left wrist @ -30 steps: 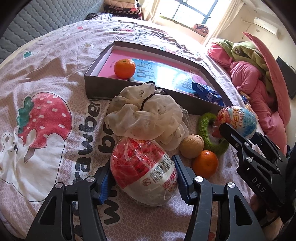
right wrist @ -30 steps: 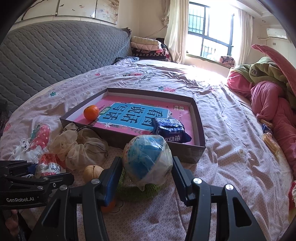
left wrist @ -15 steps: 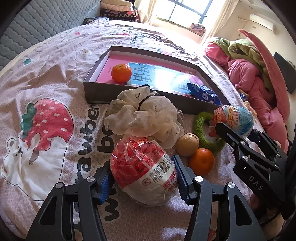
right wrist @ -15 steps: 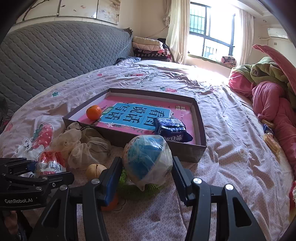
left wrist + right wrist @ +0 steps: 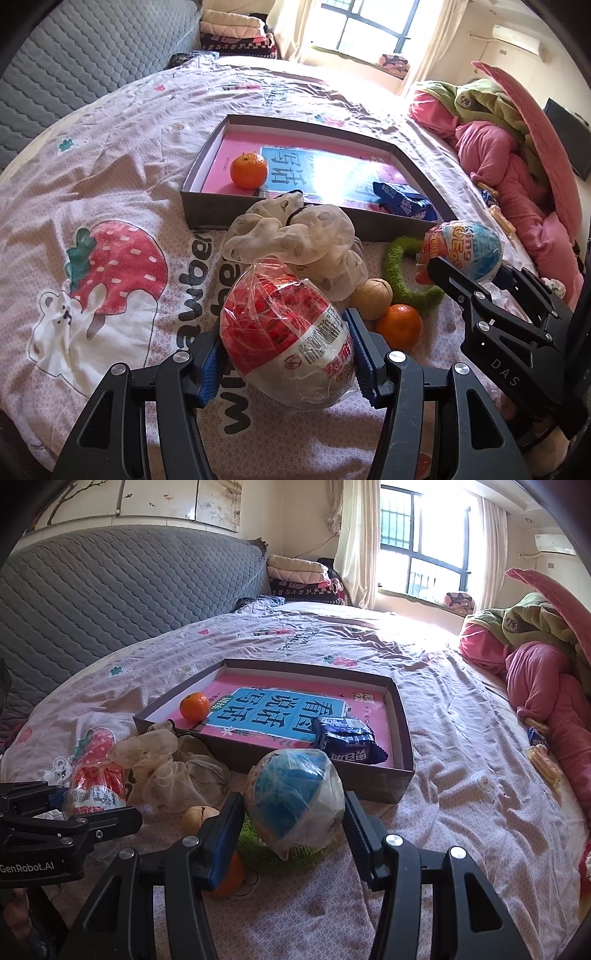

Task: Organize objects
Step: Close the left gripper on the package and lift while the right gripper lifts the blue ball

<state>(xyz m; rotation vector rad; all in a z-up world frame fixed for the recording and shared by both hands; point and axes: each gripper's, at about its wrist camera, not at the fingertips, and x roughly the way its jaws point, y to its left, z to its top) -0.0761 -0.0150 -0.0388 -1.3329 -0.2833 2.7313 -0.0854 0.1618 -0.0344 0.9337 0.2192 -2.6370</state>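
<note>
My left gripper [image 5: 284,354] is shut on a red and white wrapped toy egg [image 5: 284,332] and holds it above the bedspread. My right gripper [image 5: 293,812] is shut on a blue wrapped toy egg [image 5: 295,794], which also shows in the left wrist view [image 5: 469,247]. A shallow grey box [image 5: 402,771] lies ahead with a pink and blue book [image 5: 280,712], a tangerine [image 5: 194,706] and a blue snack pack [image 5: 347,738] inside. On the bed near the box lie a cream scrunchie [image 5: 295,232], a green fuzzy ring [image 5: 402,277], a walnut [image 5: 371,295] and a second tangerine [image 5: 399,326].
The pink strawberry bedspread [image 5: 110,258] covers the bed. A grey quilted headboard [image 5: 110,590] stands on the left. Pink and green bedding [image 5: 535,657] is piled on the right, with snack packets [image 5: 543,760] beside it. Folded blankets [image 5: 299,576] and a window are at the back.
Both grippers have risen and drawn back a little with their eggs; the box and loose items look farther off. Nothing on the bed has moved.
</note>
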